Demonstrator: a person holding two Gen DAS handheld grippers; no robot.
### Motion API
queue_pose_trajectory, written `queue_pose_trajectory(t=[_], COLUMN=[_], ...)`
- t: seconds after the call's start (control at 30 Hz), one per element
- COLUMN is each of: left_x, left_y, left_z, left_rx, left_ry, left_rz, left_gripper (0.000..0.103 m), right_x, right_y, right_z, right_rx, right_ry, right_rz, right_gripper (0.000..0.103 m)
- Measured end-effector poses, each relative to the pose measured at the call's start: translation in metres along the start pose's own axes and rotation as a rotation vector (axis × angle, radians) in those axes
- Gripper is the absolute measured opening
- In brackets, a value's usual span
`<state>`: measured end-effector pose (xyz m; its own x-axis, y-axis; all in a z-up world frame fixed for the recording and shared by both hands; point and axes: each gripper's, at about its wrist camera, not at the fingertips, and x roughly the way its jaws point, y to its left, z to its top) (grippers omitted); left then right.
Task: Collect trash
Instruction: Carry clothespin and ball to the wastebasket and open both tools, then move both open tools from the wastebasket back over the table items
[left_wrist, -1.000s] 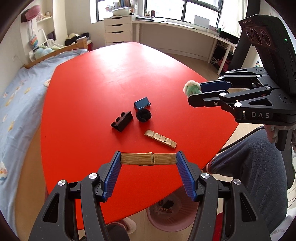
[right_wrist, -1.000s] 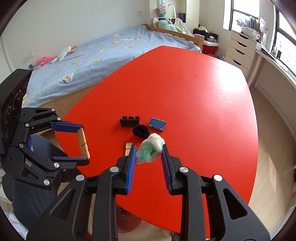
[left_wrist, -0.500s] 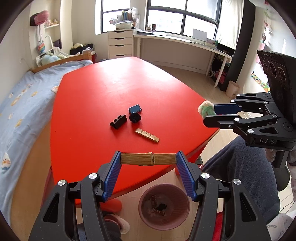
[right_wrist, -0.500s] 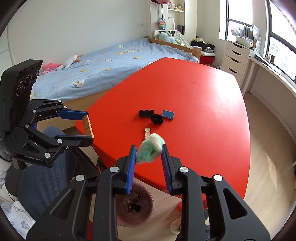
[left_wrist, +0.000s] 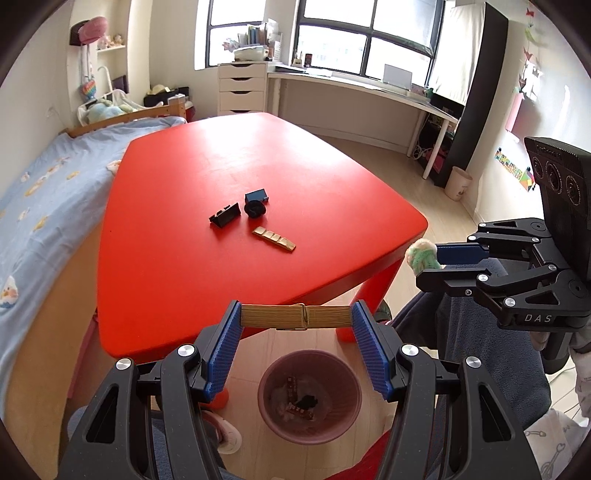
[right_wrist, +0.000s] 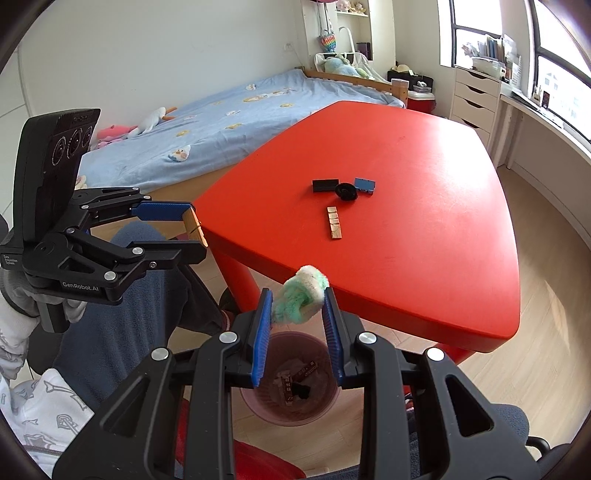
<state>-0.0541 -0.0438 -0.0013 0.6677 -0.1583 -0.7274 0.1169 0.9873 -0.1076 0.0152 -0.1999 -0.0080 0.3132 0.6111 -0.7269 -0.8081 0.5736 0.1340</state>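
My left gripper (left_wrist: 295, 318) is shut on a wooden clothespin (left_wrist: 291, 317) held crosswise between its blue pads, above a pink waste bin (left_wrist: 309, 395) on the floor. My right gripper (right_wrist: 298, 302) is shut on a green and white fluffy wad (right_wrist: 301, 300), also over the pink waste bin (right_wrist: 290, 384), which holds scraps. On the red table (left_wrist: 221, 184) lie a black block (left_wrist: 224, 215), a black ring (left_wrist: 255, 209), a blue block (left_wrist: 256, 194) and a tan strip (left_wrist: 274, 239). The right gripper (left_wrist: 424, 264) shows at the right of the left wrist view.
The red table's near corner and leg (right_wrist: 240, 277) stand just beyond the bin. A person's grey-trousered legs (right_wrist: 122, 314) flank the bin. A bed with a blue cover (right_wrist: 229, 122) lies left of the table; drawers and a desk (left_wrist: 242, 88) stand at the window.
Both grippers have drawn back off the table toward the person, still holding the clothespin and the wad. The bin has come fully into view beneath them.
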Motion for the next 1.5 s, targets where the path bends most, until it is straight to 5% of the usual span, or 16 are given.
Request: queue_pose_trajectory(t=[0.77,0.83,0.9,1.0,1.5], left_x=[0.001,0.001,-0.001,-0.002,0.000], left_y=[-0.012,-0.012,-0.012,-0.007,0.002], left_z=[-0.019,-0.020,-0.021,-0.022,-0.022], left_rx=[0.000,0.003,0.001,-0.016,-0.048], left_ry=[0.029,0.030,0.016,0.005,0.003], left_rz=[-0.038,-0.036,-0.022,-0.009,0.019], left_gripper=[0.059,0.061,0.084,0.091,0.095], right_x=[0.001,0.002,0.000,0.001,0.007], right_y=[0.012,0.011,0.009,0.005,-0.002], right_z=[-0.014,-0.014,-0.015,-0.016,-0.021], right_rx=[0.008,0.010,0.018,0.036,0.071], right_ry=[0.019,0.024,0.015,0.014,0.026], right_rz=[0.041,0.044,0.033,0.007,0.002], right_gripper=[0.029,0.039,0.078,0.093,0.100])
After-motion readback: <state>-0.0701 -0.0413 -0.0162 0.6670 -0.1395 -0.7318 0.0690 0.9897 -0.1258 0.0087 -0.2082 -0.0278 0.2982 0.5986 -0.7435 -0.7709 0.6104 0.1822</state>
